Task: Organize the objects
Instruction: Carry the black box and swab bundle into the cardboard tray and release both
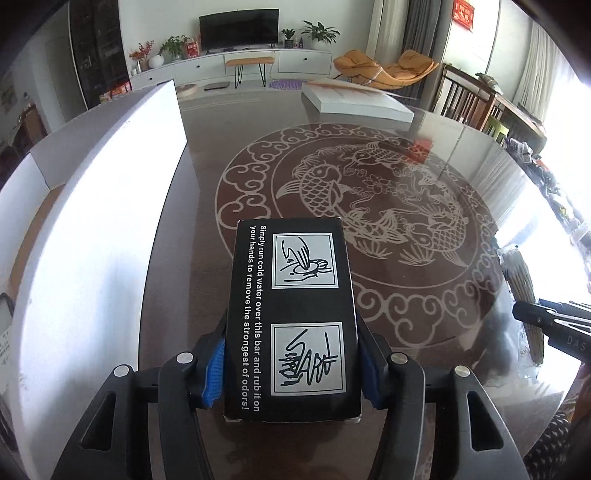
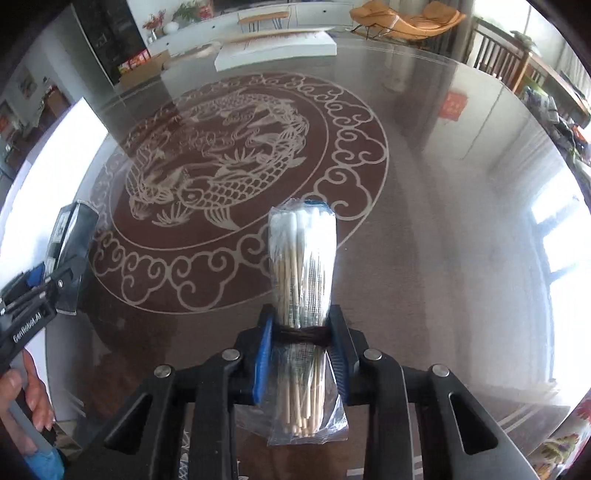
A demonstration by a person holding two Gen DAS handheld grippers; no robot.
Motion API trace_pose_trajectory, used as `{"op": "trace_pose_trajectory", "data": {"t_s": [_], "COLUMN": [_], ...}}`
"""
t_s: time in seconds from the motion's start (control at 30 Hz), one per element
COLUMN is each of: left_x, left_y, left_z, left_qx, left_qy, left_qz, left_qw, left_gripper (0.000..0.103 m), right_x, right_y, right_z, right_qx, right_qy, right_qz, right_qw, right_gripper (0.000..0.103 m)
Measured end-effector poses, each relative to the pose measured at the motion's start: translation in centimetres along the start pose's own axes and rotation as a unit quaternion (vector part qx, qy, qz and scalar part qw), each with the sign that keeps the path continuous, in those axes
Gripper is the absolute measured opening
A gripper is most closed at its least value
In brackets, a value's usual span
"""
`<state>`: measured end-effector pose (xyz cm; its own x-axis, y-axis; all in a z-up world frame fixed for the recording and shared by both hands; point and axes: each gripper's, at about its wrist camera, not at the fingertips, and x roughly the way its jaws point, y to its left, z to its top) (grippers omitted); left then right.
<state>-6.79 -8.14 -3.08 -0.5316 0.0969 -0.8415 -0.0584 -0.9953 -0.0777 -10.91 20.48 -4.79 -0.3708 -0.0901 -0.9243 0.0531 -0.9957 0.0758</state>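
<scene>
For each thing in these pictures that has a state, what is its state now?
Black rectangular cardboard box with white printed instructions: held, closed.
Clear plastic bag of wooden cotton swabs: held, tied with a dark band.
Left hand-held gripper: shut on the box.
Right hand-held gripper: shut on the bag.
Large white box: open.

Home living room, television, lounge chair

One black box, one swab bundle, two white boxes.
</scene>
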Motion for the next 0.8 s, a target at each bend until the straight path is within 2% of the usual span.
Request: {"op": "trace_pose_trajectory", "data": {"t_s": [0.07,0.13,0.23,0.3,0.37,0.5,0.57,0.67,0.77,0.8], "left_x": [-2.2,-4.9,-9.8,-12.3,-13.9,-14.4,-13.7,-12.2,-11.5,-11.7], "left_y": [0.5,1.5,4.5,7.4,11.0,17.7,20.0,21.9,22.5,22.5], "left_z": [-0.4,-0.5,-0.5,-0.2,-0.1,-1.0,-1.8,-2.9,-3.9,-4.2], "left_qx": [-0.018,-0.041,-0.064,-0.082,-0.106,-0.147,-0.155,-0.164,-0.167,-0.164], "left_qy": [0.000,-0.006,-0.037,-0.058,-0.070,-0.068,-0.054,-0.023,-0.005,-0.007], "left_qz": [-0.036,-0.073,-0.090,-0.071,-0.035,0.065,0.103,0.124,0.139,0.142], "left_qw": [0.9992,0.9964,0.9932,0.9924,0.9913,0.9847,0.9811,0.9784,0.9761,0.9762], "left_gripper": [0.057,0.057,0.057,0.057,0.057,0.057,0.058,0.058,0.059,0.060], "right_x": [-1.7,-3.9,-7.5,-9.4,-11.1,-11.6,-10.6,-7.4,-4.0,-3.2], "right_y": [0.4,1.5,5.7,10.1,14.9,25.2,29.5,34.8,37.5,37.8], "right_z": [-0.3,0.1,1.4,2.4,2.8,3.4,3.5,4.2,4.3,4.4], "right_qx": [-0.004,-0.005,-0.031,-0.061,-0.099,-0.173,-0.204,-0.241,-0.247,-0.245], "right_qy": [-0.024,-0.046,-0.079,-0.095,-0.109,-0.100,-0.091,-0.068,-0.044,-0.037], "right_qz": [0.002,0.026,0.077,0.121,0.159,0.231,0.243,0.243,0.234,0.239], "right_qw": [1.000,0.999,0.993,0.986,0.976,0.952,0.944,0.937,0.939,0.939], "right_gripper": [0.029,0.029,0.029,0.029,0.029,0.029,0.029,0.031,0.049,0.049]}}
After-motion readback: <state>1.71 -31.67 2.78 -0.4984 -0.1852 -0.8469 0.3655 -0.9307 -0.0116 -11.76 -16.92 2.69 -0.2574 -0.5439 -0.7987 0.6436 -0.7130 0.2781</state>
